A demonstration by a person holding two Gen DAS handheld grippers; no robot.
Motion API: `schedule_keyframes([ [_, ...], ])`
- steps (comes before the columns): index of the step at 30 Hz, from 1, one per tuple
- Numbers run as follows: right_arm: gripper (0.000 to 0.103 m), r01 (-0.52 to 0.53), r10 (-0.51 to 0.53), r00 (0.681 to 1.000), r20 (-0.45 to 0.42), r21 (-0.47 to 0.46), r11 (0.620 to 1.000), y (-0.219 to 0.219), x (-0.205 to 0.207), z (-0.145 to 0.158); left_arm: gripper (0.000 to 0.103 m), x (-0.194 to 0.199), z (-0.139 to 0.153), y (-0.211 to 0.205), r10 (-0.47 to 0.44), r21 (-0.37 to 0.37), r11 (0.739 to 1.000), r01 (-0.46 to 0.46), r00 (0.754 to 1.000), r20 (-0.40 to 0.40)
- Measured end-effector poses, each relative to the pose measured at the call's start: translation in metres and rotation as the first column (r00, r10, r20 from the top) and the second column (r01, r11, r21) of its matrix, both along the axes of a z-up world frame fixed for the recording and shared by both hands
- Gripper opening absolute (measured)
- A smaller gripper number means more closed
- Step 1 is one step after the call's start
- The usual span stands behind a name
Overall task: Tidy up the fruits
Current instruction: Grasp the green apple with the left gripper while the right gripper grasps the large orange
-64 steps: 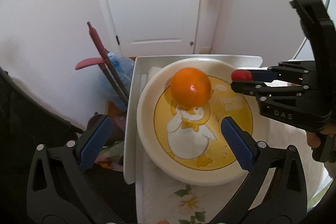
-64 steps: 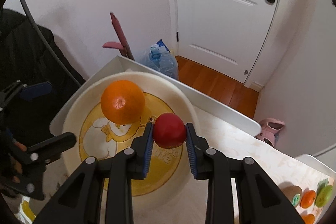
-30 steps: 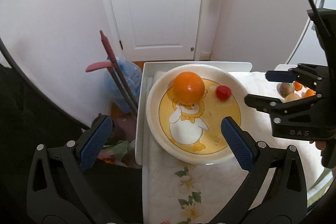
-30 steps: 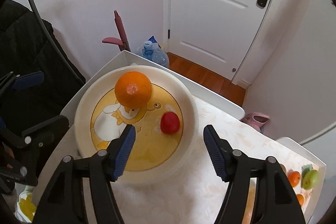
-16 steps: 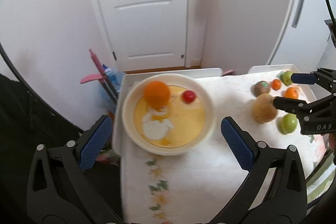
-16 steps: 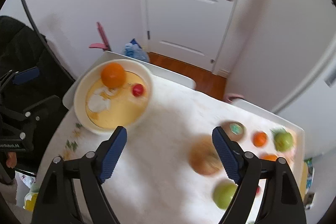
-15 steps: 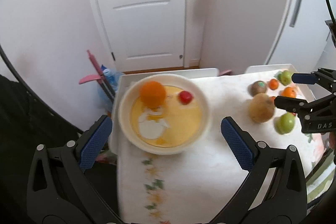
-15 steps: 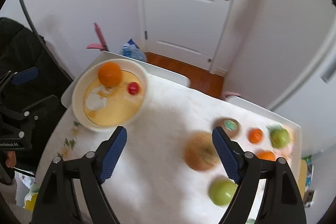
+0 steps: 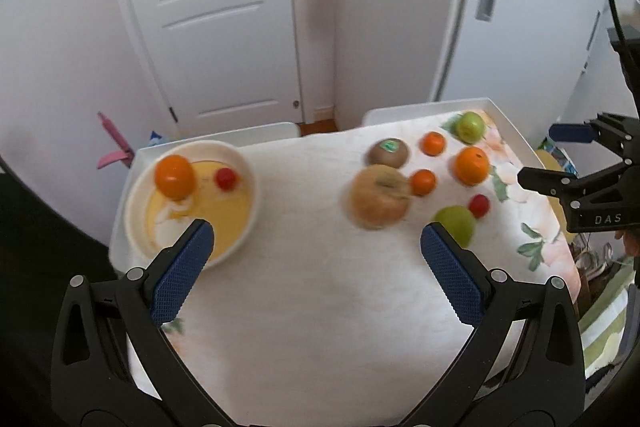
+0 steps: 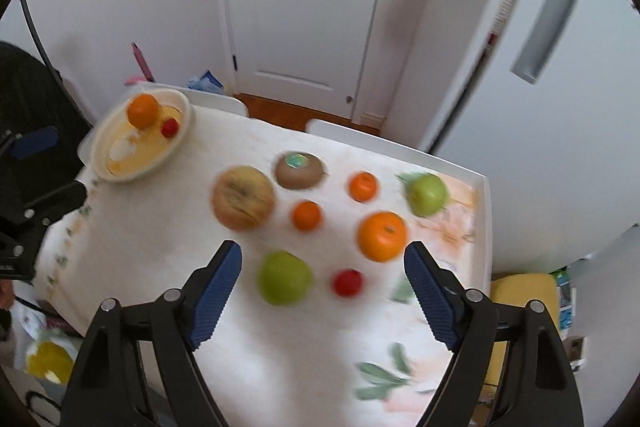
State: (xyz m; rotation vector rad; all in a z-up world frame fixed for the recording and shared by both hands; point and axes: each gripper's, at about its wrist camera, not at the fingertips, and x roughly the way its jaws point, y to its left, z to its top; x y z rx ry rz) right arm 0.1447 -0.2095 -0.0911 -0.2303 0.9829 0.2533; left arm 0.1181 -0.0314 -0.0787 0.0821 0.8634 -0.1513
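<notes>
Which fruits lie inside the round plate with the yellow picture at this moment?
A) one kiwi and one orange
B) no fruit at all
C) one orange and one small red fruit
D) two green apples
C: in the right wrist view the plate holds only an orange and a small red fruit; the kiwi and both green apples lie out on the tablecloth.

Home interior, white panelled door (image 10: 304, 3) with lever handle, wood floor (image 10: 296, 113), floral tablecloth (image 9: 320, 287) over table

Empty tongs (image 10: 322, 273) spread, fruits (image 10: 382, 235) below
</notes>
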Motion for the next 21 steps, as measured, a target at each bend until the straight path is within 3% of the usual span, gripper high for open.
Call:
schedule_keyframes([
  [6,0.080,-0.040,0.040,0.999,-0.019,-0.016,0.999,-0.040,0.000,-0.017,0.103,-0.003,-0.024,-0.047,-0.015,-0.006,1.000,0.015,0.999,-0.033],
  [21,0.080,-0.082,0.091,0.993,-0.079,0.111,0.990,-0.104,0.039,-0.082,0.103,0.017,-0.107,-0.130,-0.043,-0.030,0.999,0.040,0.993,-0.108],
])
